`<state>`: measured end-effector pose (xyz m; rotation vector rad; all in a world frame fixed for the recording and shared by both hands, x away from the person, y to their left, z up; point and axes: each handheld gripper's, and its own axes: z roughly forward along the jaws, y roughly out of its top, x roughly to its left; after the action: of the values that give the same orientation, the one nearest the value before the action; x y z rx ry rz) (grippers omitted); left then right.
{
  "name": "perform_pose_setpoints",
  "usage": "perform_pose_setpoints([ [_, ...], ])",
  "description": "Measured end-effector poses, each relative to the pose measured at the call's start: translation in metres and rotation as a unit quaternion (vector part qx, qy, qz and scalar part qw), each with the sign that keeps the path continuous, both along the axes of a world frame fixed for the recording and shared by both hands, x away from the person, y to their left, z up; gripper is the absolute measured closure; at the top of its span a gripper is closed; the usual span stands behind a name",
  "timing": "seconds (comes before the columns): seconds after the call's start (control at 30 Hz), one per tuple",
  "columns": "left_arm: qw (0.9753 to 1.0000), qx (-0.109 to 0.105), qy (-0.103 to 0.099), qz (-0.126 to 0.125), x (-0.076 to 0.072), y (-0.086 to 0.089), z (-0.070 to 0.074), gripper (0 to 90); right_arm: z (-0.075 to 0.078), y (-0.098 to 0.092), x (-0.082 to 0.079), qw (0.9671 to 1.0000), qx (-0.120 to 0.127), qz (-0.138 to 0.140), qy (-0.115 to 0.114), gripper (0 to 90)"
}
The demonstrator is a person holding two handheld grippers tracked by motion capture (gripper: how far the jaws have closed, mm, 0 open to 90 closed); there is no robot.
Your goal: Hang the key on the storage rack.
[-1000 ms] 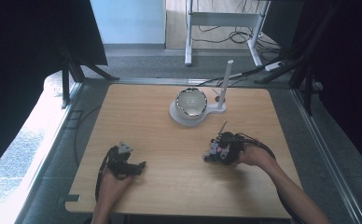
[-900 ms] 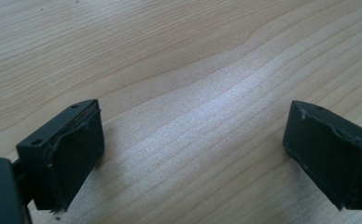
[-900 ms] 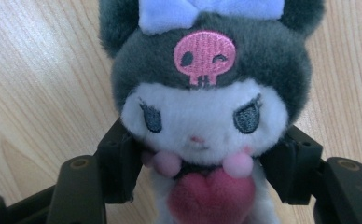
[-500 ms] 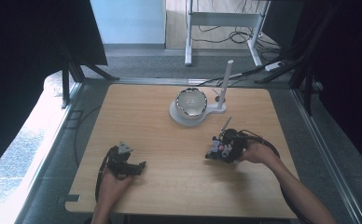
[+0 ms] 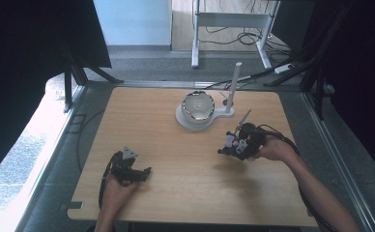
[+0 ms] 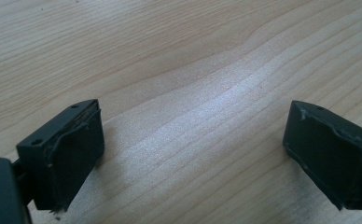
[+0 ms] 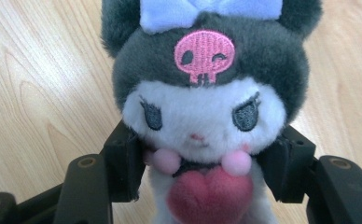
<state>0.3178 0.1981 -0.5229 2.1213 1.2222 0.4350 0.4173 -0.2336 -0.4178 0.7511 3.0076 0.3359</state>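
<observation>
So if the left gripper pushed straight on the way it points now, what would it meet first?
Probably just the light wooden tabletop: the open left gripper looks down along bare wood grain with nothing between its black jaws. How soon it would touch is unclear.

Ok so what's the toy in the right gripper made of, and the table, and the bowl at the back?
Toy: soft plush, fuzzy pile, with an embroidered pink skull and eyes, held between the right gripper fingers. Table: light wood or wood-look laminate, with visible grain and a dull sheen. Bowl: probably metal, since it looks shiny and reflective, though it is too small to be sure.
</observation>
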Motion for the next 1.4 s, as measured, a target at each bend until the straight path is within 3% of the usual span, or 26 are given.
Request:
perform_pose_setpoints([
  [0.5,1.0000,0.001,-0.001,-0.001,0.000,0.000,0.000,5.1,0.035,-0.022,0.018,0.9988,0.022,-0.040,-0.015,39.2],
  [0.77,1.0000,0.001,-0.001,-0.001,0.000,0.000,0.000,5.1,0.054,-0.032,0.031,0.9976,0.021,-0.063,-0.021,39.2],
  [1.4,1.0000,0.000,-0.001,0.000,0.000,0.000,0.000,5.1,0.093,-0.057,0.067,0.9911,0.035,-0.122,-0.041,39.2],
])
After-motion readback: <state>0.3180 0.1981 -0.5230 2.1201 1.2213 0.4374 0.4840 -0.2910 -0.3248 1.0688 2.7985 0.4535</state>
